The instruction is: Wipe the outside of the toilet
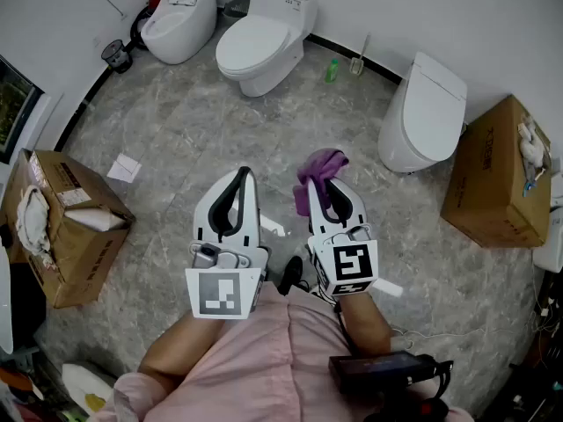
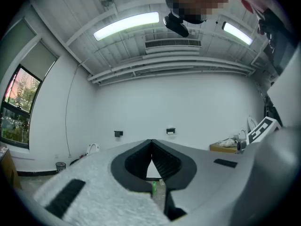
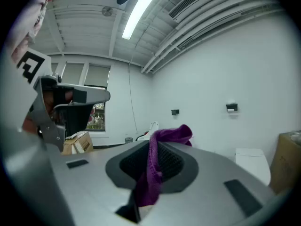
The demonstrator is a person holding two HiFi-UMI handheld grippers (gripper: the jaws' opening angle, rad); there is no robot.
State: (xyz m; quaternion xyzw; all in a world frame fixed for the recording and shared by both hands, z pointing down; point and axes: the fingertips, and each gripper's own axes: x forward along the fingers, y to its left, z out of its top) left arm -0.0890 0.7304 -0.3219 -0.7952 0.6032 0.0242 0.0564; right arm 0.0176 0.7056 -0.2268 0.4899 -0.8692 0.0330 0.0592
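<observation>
Purple fabric cloth (image 1: 318,165) is pinched in the closed right claw (image 1: 329,183). The left claw (image 1: 244,175) is closed on nothing. The nearest white ceramic toilet (image 1: 427,112) stands well apart, ahead on the right. Wiping seems not begun: the next move should carry the cloth to its outer wall.

Grey marble floor (image 1: 193,139), white walls (image 1: 501,25)

Box (image 1: 75,255) sat left, another box (image 1: 493,178) right — paper (image 1: 124,168) lay on floor (image 1: 193,126); green bottle (image 1: 332,70) stood beside brush (image 1: 360,57).
</observation>
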